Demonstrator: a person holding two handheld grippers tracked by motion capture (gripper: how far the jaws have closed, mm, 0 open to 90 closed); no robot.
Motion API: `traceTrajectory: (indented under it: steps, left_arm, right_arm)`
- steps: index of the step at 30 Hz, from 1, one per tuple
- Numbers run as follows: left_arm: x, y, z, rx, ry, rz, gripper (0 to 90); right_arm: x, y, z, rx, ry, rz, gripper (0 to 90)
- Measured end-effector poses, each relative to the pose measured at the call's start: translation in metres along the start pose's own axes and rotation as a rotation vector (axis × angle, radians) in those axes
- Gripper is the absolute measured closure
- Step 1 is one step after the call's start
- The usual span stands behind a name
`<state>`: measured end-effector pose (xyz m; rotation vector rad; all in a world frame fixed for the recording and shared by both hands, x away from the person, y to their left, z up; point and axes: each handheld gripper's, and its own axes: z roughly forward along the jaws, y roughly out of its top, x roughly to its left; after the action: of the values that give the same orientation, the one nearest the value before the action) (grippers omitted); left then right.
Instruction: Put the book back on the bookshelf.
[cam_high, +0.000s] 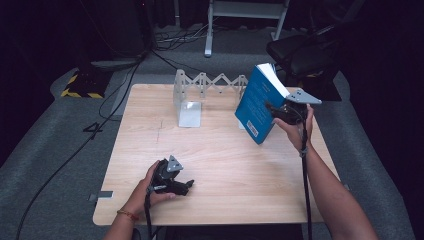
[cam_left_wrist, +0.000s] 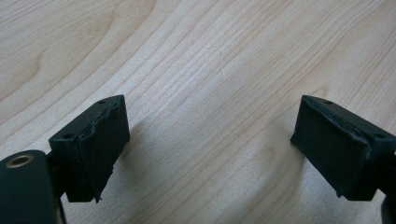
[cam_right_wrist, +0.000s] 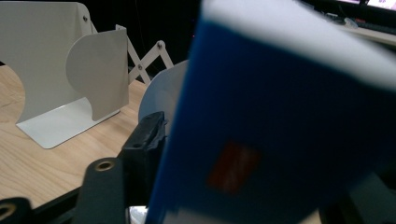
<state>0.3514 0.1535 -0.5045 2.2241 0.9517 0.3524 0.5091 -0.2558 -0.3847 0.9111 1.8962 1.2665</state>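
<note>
while the left gripper (cam_high: 186, 187) rests low on the near part of the wooden table (cam_high: 225, 165), held in the person's left hand (cam_high: 150, 192), its two black jaws stand spread wide apart with nothing but bare wood grain between them, as the left gripper view shows (cam_left_wrist: 210, 135). over on the far right side of the table, the right gripper (cam_high: 272, 111) is held up in the person's right hand (cam_high: 296, 131), with its grey three-cornered plate (cam_high: 301, 96) on top and its cable trailing down along the forearm. its jaws are pinched on a blue book (cam_high: 259, 102), which is lifted clear of the table top and tilted, with the white page edges facing up and to the right and a barcode label near its lower corner. in the right gripper view the blue cover (cam_right_wrist: 280, 130) sits blurred and very close, a dim reddish mark on it, and one black jaw presses against its left face; the other jaw is hidden behind the book. just left of the book, at the far middle of the table, stands a white metal expanding bookend rack (cam_high: 200, 95) with a zigzag lattice along its back and upright plates (cam_right_wrist: 100, 70) rising from flat feet. the book is near the rack's right end, though whether it touches the rack cannot be told. beyond the table lie dark cables on grey carpet.
</note>
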Motion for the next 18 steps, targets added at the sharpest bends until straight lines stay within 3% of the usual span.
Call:
traceTrajectory:
  steps: [4,9,14,18]
  left_arm:
    - [0.000,0.000,0.000,0.000,0.000,0.000,11.2]
    - [0.000,0.001,0.001,-0.001,0.002,0.007,10.8]
    - [0.000,0.001,0.001,-0.001,-0.003,0.005,10.7]
    - [0.001,0.001,0.001,0.000,-0.005,0.008,10.7]
  right_arm:
    - [0.005,-0.024,-0.001,0.041,0.040,-0.007,38.5]
    - [0.015,-0.042,0.010,0.103,0.064,-0.020,46.6]
    - [0.019,-0.046,0.021,0.111,0.028,0.033,47.9]
    - [0.026,-0.043,0.021,0.070,-0.052,0.066,53.3]
